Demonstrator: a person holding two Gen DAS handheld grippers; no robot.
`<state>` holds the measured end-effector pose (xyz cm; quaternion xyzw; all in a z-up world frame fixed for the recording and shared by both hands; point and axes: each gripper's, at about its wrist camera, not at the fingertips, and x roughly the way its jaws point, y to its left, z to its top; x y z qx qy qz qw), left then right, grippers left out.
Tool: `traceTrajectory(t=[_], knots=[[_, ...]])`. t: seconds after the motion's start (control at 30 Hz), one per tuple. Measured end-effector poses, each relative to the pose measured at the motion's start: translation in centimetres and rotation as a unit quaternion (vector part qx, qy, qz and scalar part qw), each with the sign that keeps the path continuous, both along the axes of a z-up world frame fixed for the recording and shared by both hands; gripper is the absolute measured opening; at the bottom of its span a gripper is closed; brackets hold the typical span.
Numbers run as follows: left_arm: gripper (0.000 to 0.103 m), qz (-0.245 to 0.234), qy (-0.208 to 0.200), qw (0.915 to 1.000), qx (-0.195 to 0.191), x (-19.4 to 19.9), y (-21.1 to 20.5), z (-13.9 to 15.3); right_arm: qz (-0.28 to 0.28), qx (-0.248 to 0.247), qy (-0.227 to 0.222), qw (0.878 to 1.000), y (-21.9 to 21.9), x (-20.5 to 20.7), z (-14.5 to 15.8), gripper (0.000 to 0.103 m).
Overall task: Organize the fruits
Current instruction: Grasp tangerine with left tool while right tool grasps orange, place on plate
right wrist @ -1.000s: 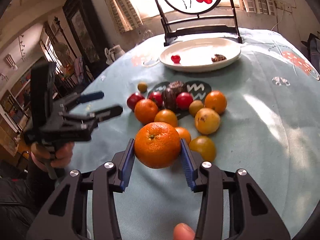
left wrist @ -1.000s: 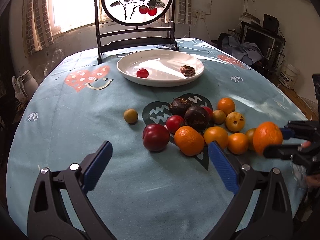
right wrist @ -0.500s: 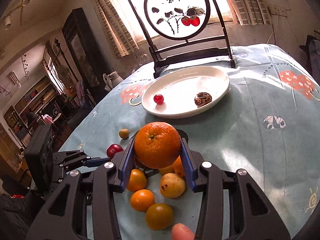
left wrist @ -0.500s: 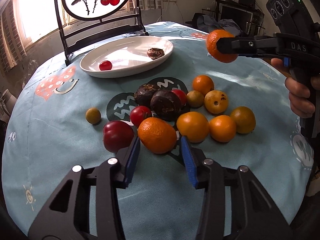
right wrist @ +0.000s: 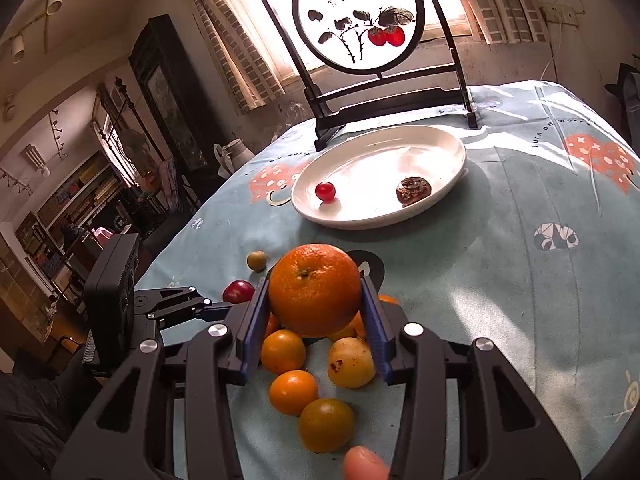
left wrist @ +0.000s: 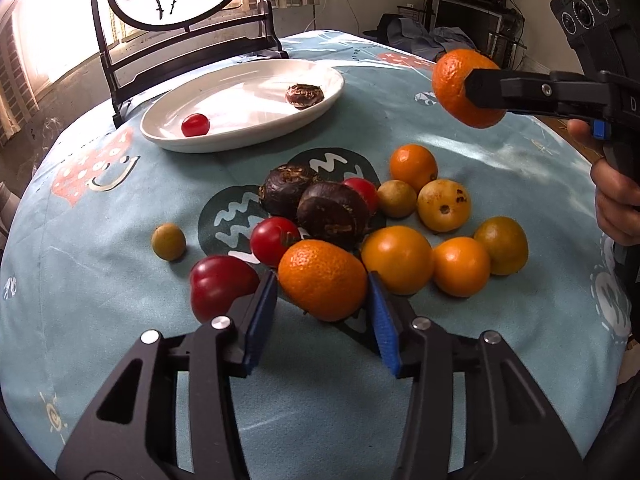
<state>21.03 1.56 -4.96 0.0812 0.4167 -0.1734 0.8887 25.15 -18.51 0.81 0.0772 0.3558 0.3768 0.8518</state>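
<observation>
My right gripper (right wrist: 315, 320) is shut on a large orange (right wrist: 314, 290) and holds it in the air above the fruit pile; it also shows in the left wrist view (left wrist: 460, 86). My left gripper (left wrist: 322, 314) has its blue pads on both sides of another orange (left wrist: 322, 278) that rests on the cloth at the front of the pile; the jaws look closed on it. A white plate (left wrist: 256, 136) at the back holds a cherry tomato (left wrist: 195, 125) and a dark brown fruit (left wrist: 304, 95).
Several oranges, yellow fruits, red tomatoes and two dark brown fruits (left wrist: 320, 208) lie in a cluster mid-table. A red plum (left wrist: 220, 286) and a small green-yellow fruit (left wrist: 168, 241) lie to the left. A round painted screen on a black stand (right wrist: 360, 20) stands behind the plate.
My right gripper has carried its orange higher and farther toward the plate. My left gripper has moved in and narrowed its jaws around the front orange.
</observation>
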Motion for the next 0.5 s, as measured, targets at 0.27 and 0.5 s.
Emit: traceTrajectory(t=[0.27,0.5], knots=[[0.044,0.005,-0.001,1.0,-0.006,-0.1,-0.1,0.1,-0.003,-0.002,0.007,1.0,0.0,0.2,-0.3,0.045],[0.043,0.025,-0.018,0.9991,-0.028,-1.9,1.1,1.2,-0.008,-0.013,-0.004,1.0,0.3,0.2,-0.6,0.045]])
